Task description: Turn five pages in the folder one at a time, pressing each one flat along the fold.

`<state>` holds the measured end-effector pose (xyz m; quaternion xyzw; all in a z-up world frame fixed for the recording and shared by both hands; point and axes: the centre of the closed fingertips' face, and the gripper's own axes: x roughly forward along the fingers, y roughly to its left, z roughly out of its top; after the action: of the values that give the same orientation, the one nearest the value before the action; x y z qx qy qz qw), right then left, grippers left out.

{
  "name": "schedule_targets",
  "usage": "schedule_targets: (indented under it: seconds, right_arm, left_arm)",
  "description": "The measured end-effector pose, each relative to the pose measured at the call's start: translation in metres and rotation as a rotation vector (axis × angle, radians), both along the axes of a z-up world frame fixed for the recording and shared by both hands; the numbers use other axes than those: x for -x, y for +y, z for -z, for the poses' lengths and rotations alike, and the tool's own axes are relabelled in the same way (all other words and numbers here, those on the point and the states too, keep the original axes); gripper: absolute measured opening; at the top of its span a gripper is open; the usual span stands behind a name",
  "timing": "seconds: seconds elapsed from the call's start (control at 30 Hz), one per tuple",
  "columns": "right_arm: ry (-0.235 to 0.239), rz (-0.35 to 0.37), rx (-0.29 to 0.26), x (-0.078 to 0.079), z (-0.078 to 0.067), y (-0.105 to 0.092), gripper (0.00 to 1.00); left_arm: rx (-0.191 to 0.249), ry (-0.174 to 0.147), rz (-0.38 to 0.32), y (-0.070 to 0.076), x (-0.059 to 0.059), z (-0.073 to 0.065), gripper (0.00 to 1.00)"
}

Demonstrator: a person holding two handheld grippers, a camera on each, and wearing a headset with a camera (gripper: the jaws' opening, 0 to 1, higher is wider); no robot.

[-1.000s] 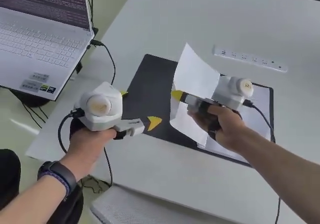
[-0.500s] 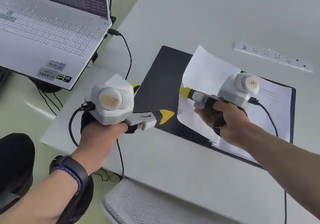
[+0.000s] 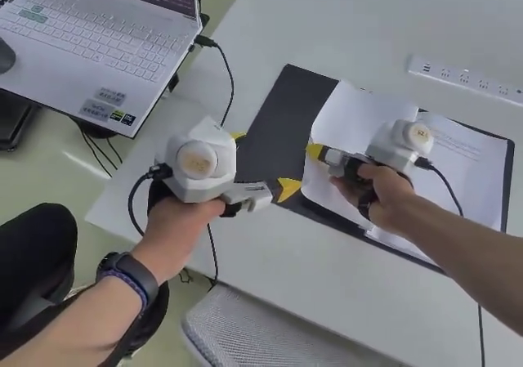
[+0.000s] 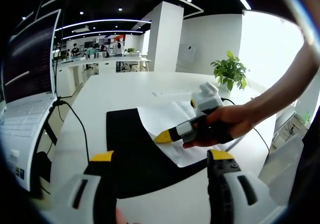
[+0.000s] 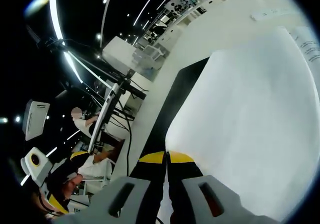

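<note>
Pinching a white page (image 3: 359,118) over the black folder (image 3: 278,130), right claw (image 3: 315,150) closed; left claw (image 4: 161,155) wide, empty.

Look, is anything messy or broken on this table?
Nothing is spilled or broken. One thing looks odd: a white page bows up off the black folder instead of lying flat, because the right gripper has its fingers shut on the page's edge. The left gripper hangs open nearby.
</note>
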<state>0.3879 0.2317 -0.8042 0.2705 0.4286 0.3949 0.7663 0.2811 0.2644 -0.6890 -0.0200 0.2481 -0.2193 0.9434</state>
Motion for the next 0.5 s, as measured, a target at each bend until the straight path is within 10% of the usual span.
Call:
schedule_targets:
  seconds: [0.5]
  right_arm:
    - [0.074, 0.026, -0.002, 0.005, 0.019, 0.001, 0.0]
  left_arm:
    - [-0.009, 0.015, 0.0, -0.001, 0.002, 0.006, 0.73]
